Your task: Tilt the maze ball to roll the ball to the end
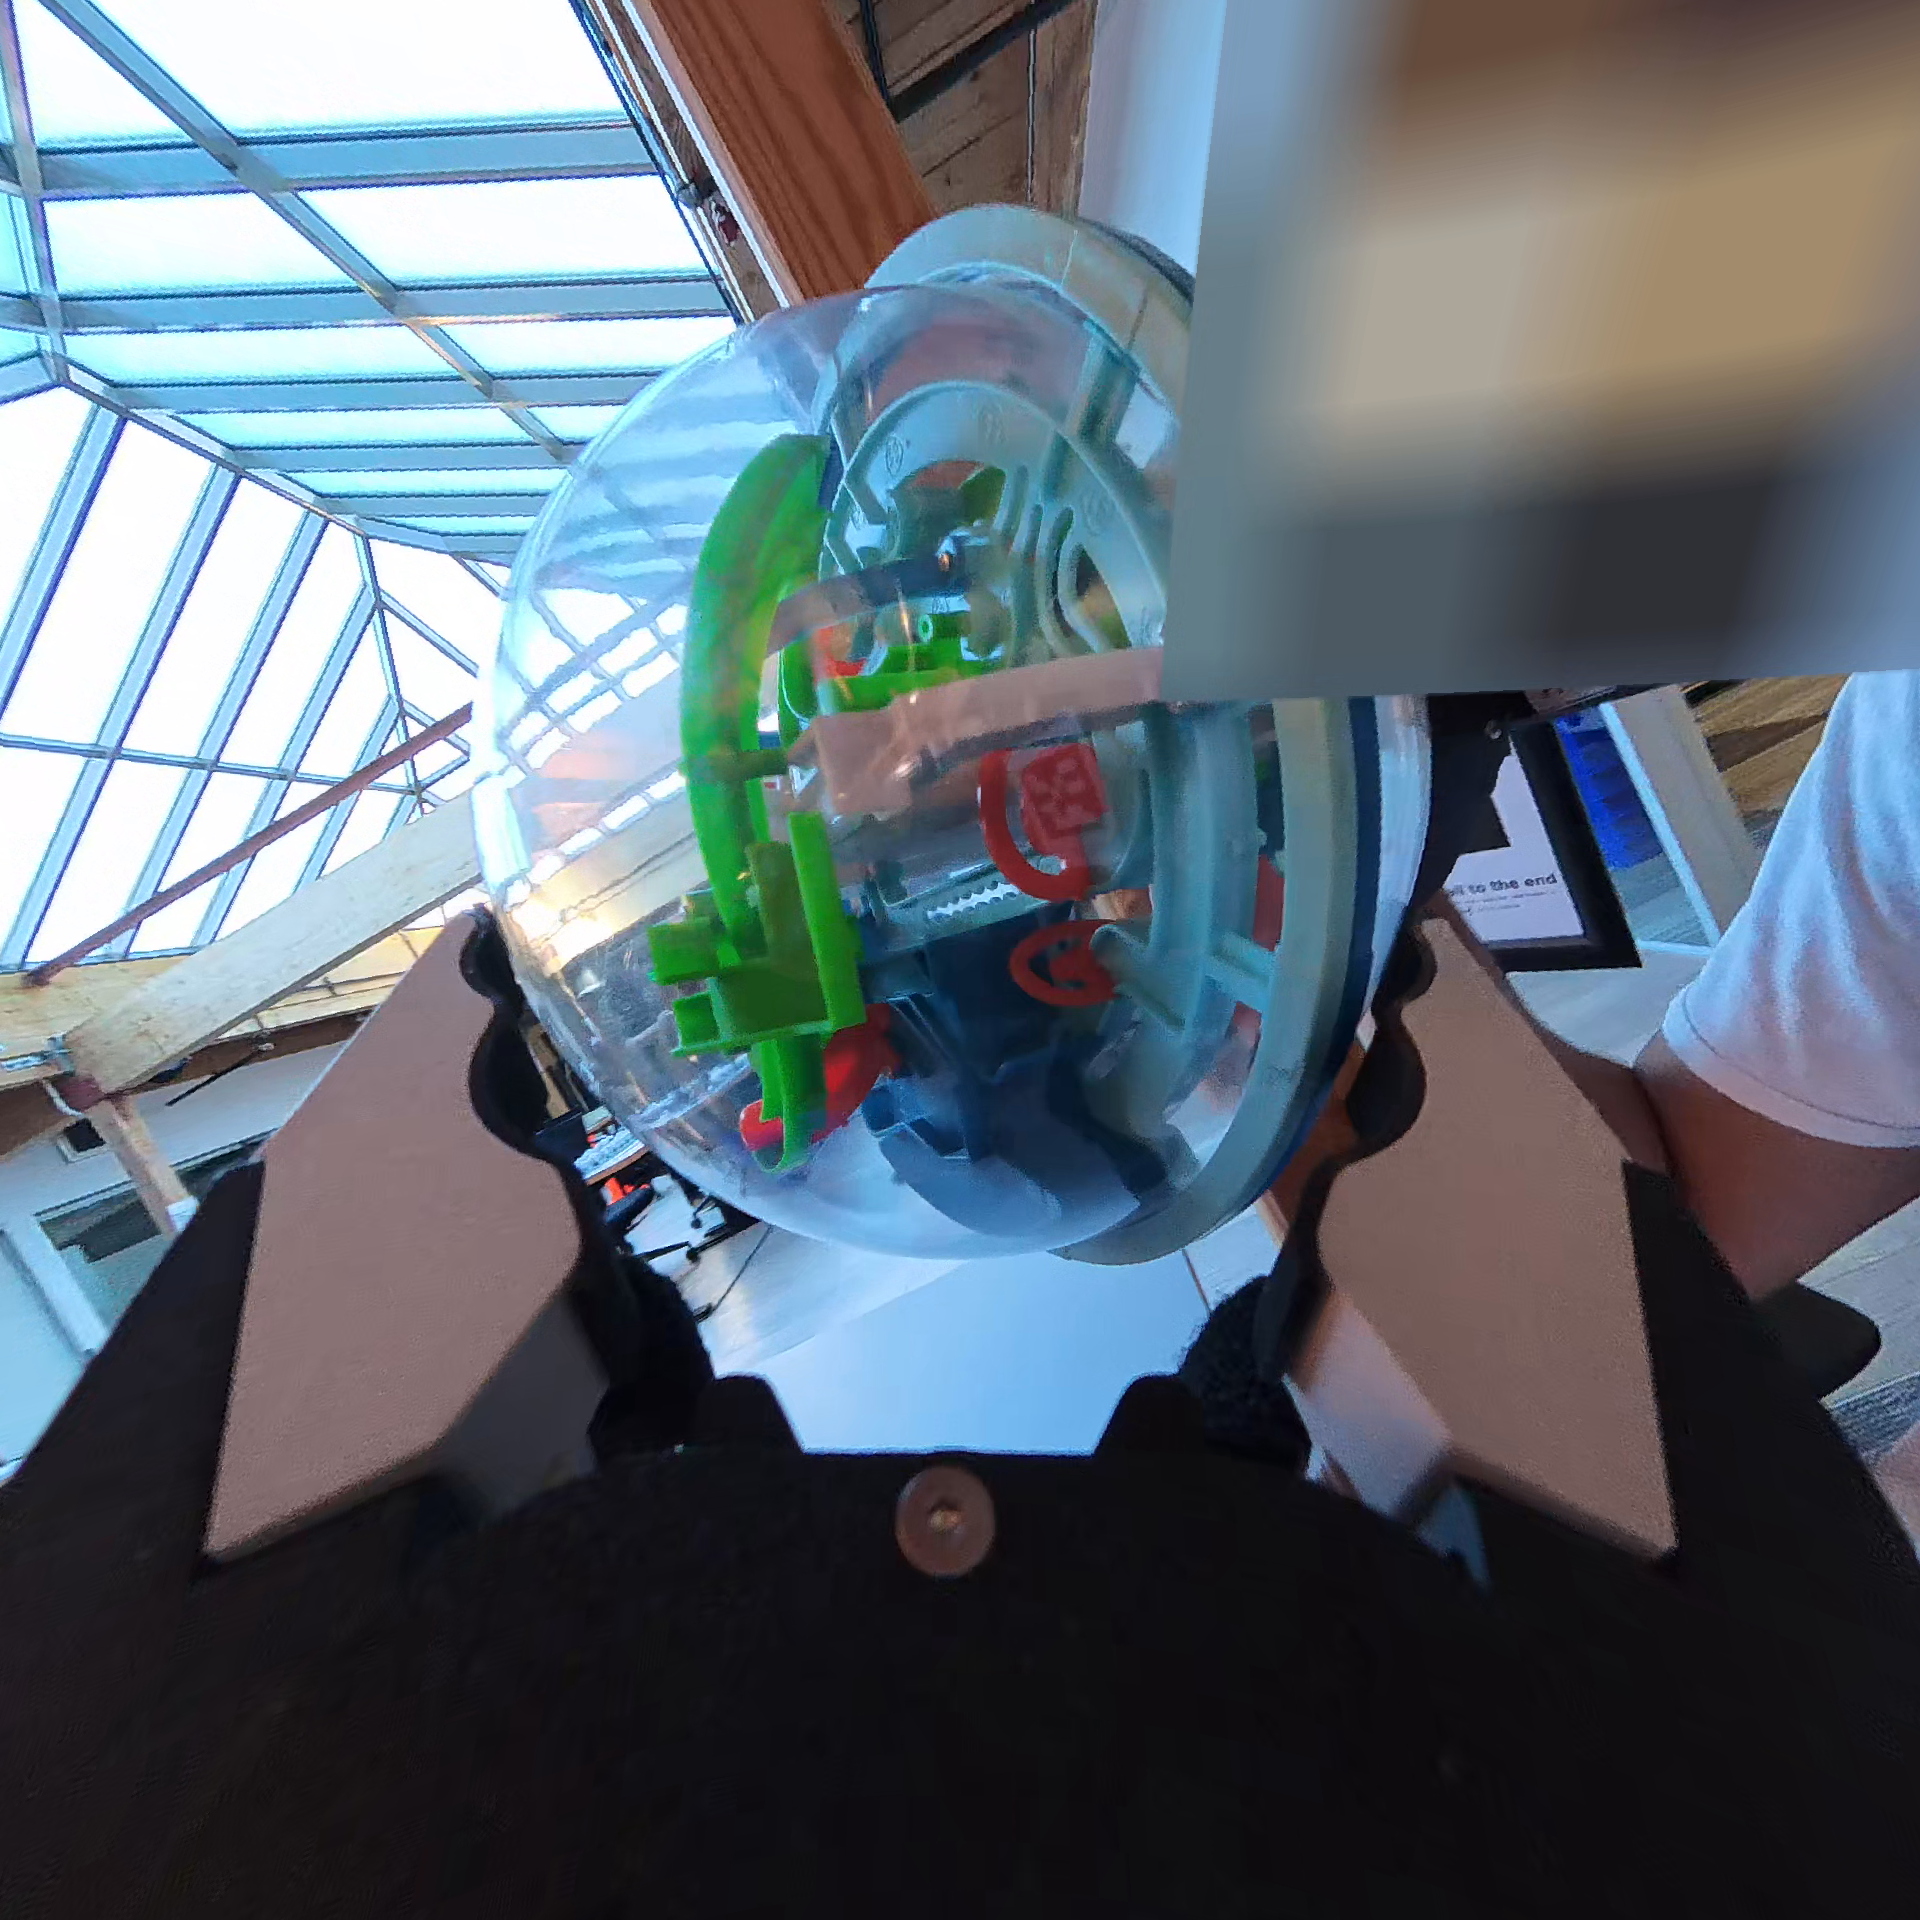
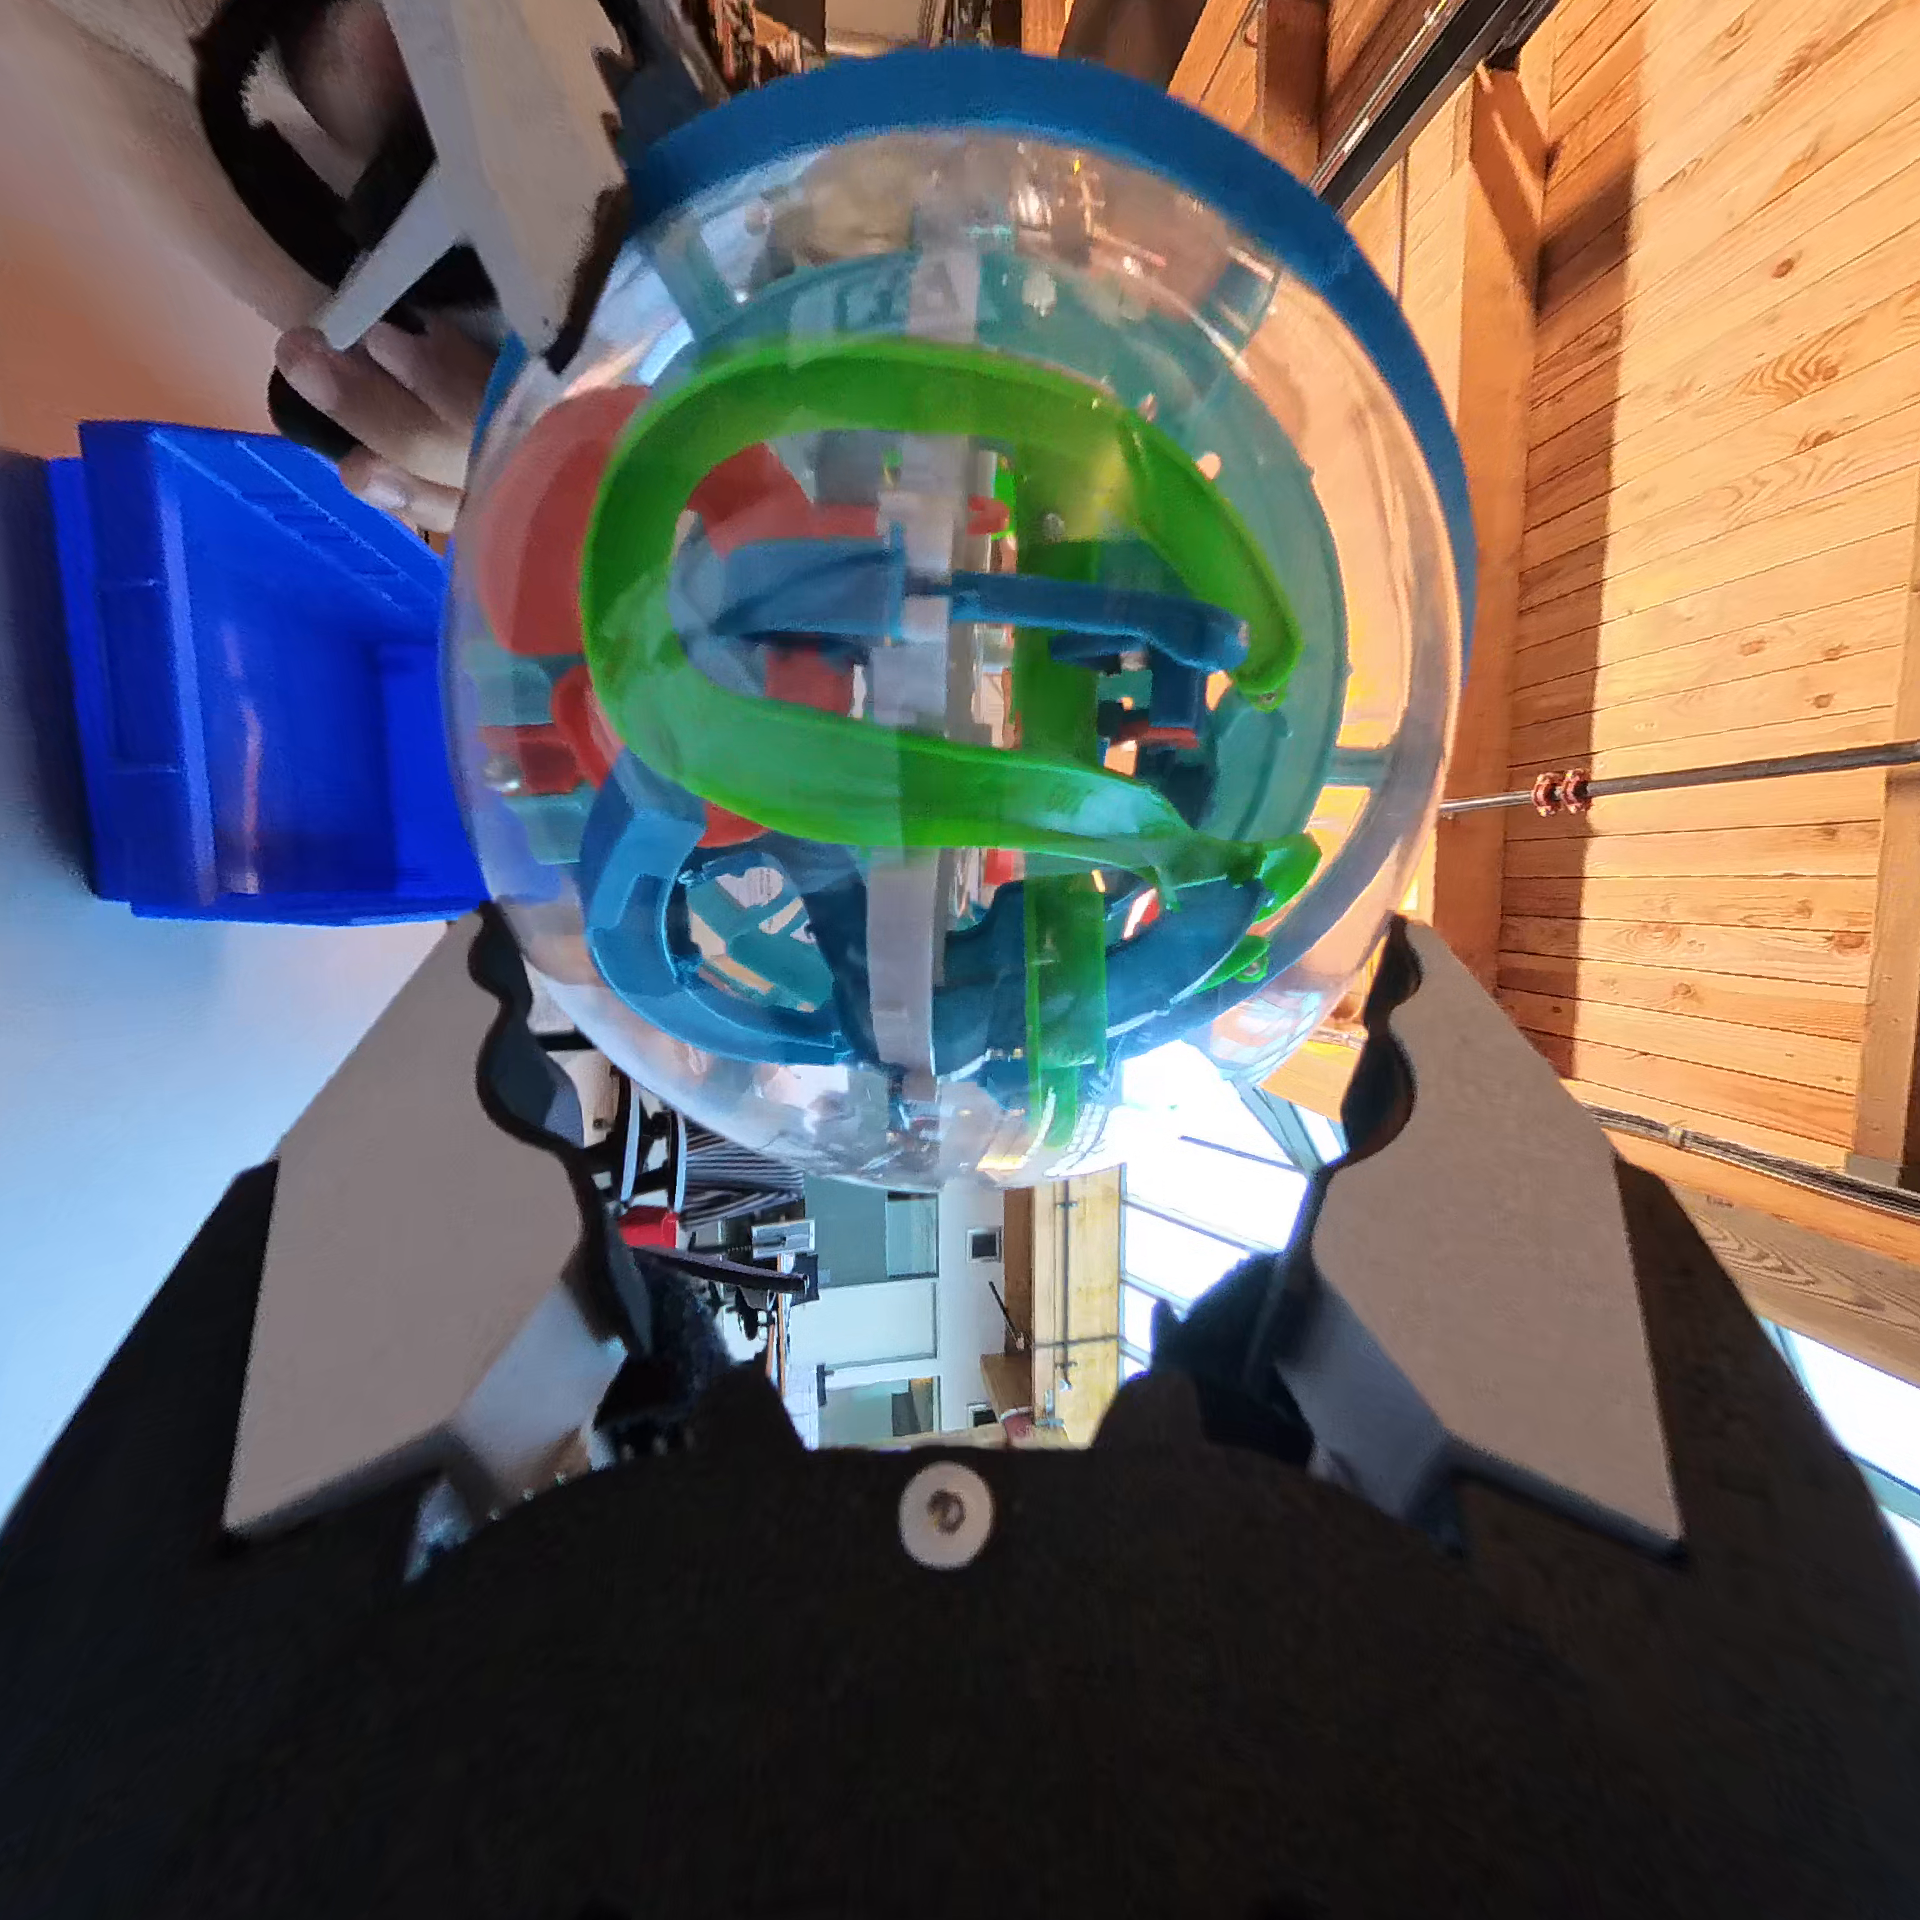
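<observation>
The maze ball (image 1: 935,779) is a clear plastic sphere with green, blue and red tracks inside and a blue band round its middle. It is held up in the air between both grippers. My left gripper (image 1: 940,997) is shut on it, one finger on each side of its lower half. In the right wrist view the maze ball (image 2: 956,644) fills the middle, and my right gripper (image 2: 945,987) is shut on it in the same way. The left gripper (image 2: 468,208) also shows at the top left there, with a hand (image 2: 384,436). I cannot pick out the small ball inside with certainty.
A blue plastic bin (image 2: 260,675) stands on the white table (image 2: 156,1039) behind the sphere. A person's arm in a white sleeve (image 1: 1818,935) is at the right. A glass roof (image 1: 260,416) and a wooden plank wall (image 2: 1714,520) lie beyond.
</observation>
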{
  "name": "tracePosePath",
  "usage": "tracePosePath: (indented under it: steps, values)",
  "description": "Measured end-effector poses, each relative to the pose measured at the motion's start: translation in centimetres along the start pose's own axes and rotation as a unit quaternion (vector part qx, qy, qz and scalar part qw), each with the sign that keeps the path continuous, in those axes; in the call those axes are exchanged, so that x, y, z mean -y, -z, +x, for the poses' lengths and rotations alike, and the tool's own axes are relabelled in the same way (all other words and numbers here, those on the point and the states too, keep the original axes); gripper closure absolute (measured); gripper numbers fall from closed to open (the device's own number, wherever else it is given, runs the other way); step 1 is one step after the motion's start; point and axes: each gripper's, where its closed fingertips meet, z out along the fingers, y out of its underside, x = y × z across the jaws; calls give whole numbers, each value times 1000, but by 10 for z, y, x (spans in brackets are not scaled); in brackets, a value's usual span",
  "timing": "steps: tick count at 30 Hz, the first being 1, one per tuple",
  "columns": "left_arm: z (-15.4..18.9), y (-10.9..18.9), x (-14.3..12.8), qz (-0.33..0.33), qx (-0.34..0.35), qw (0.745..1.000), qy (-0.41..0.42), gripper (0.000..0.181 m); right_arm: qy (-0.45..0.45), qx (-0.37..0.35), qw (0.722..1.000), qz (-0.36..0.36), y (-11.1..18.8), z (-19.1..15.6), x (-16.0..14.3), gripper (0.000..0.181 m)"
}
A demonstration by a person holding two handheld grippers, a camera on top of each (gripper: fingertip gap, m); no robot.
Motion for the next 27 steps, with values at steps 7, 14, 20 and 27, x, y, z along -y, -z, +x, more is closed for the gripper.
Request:
tracePosePath:
  steps: [7,14,20,27]
  values:
    - [3,-4,-5,18,-10,999,27,25,7,14,1000,8,6,-3,0,29]
    - [6,-4,-18,-7,-6,1000,17,26,44,22,999,-6,9,-9,-4,29]
    - [19,38,-89,-166,35,972,161,26,-27,159,987,21,-10,-76,-7,29]
    - [39,102,-189,-267,88,917,281,27,-50,281,958,26,-41,-184,-16,29]
